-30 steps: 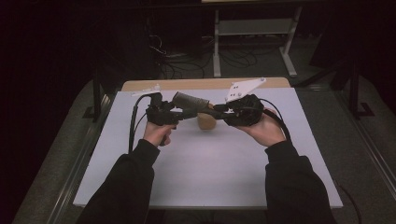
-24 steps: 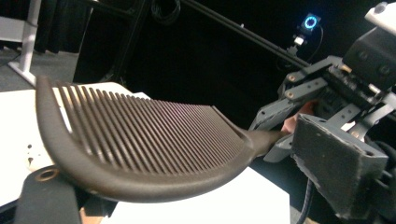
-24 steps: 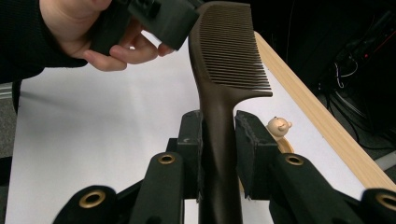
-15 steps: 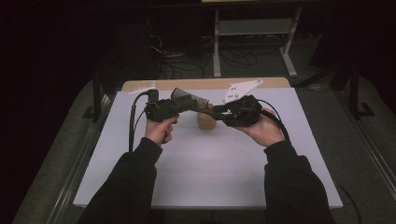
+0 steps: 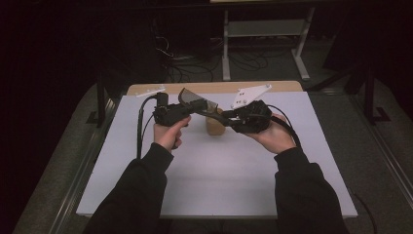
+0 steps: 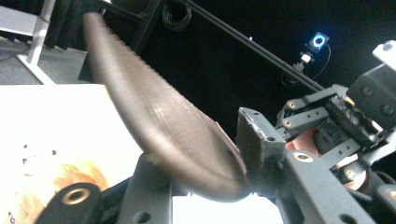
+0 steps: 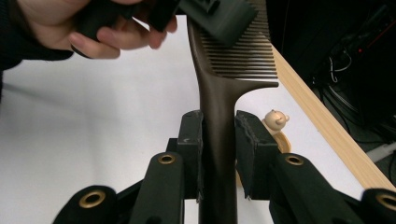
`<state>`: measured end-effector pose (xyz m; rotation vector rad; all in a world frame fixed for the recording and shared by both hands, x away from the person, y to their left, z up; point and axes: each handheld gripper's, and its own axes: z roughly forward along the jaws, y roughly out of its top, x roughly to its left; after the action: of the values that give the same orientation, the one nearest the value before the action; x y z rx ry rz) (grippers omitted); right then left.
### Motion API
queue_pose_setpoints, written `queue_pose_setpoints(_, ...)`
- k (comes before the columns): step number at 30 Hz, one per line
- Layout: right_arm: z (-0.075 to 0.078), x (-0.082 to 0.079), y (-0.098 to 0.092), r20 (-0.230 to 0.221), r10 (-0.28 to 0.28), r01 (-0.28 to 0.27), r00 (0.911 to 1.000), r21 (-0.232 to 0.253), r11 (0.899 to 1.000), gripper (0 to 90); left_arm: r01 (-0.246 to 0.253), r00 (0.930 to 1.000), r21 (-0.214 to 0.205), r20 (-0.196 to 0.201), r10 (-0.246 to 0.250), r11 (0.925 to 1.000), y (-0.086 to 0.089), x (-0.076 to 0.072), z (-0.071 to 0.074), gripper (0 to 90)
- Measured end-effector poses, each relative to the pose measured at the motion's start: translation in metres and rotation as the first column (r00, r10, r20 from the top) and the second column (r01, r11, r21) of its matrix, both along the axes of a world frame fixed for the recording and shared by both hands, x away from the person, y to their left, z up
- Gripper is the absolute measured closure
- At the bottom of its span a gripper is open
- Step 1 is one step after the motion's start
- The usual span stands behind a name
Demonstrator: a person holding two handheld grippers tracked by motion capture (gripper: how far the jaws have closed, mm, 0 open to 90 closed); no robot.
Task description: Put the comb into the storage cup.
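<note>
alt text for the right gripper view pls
The right gripper clamps the handle of a dark comb between its two black jaws. The left gripper grips the toothed end above, and a small bear figure sits on the white table.

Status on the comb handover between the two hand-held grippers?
Done: the comb is off the table, above the small bear figurine. In hand: the right hand-held gripper clamps its handle, and the left hand-held gripper grips the toothed end. Left: one side letting go; nothing shows which.
</note>
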<state>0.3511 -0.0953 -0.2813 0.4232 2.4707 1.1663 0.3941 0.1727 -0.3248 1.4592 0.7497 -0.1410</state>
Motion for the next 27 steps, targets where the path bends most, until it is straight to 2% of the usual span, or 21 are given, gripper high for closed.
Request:
queue_pose_setpoints(10, -0.009, 0.003, 0.005, -0.009, -0.010, 0.009, 0.9999, -0.036, 0.999, 71.7, 0.034, 0.9992, -0.027, 0.020, -0.034, 0.9990, -0.006, -0.001, 0.003, 84.5)
queue_pose_setpoints(17, -0.012, 0.005, 0.006, -0.018, -0.023, 0.022, 0.9996, -0.036, 0.999, 71.6, 0.039, 0.9971, 0.018, 0.065, -0.040, 0.9991, -0.014, 0.000, 0.012, 85.3)
queue_pose_setpoints(21, -0.014, 0.007, 0.006, -0.026, -0.046, 0.045, 0.9986, -0.026, 0.999, 70.0, 0.041, 0.9971, -0.015, 0.065, -0.040, 0.9990, -0.012, 0.003, 0.014, 85.6)
queue_pose_setpoints(24, -0.017, 0.009, 0.004, -0.043, -0.061, 0.060, 0.9972, -0.027, 0.998, 59.7, 0.051, 0.9955, -0.007, 0.081, -0.050, 0.9987, -0.009, 0.004, 0.018, 85.7)
queue_pose_setpoints(25, -0.020, 0.010, 0.002, -0.048, -0.079, 0.078, 0.9957, -0.026, 0.997, 50.0, 0.050, 0.9948, -0.002, 0.089, -0.049, 0.9988, -0.008, 0.004, 0.020, 85.7)
queue_pose_setpoints(27, -0.021, 0.011, 0.001, -0.061, -0.088, 0.087, 0.9943, -0.023, 0.996, 46.8, 0.038, 0.9944, 0.005, 0.099, -0.038, 0.9993, -0.006, 0.004, 0.023, 85.7)
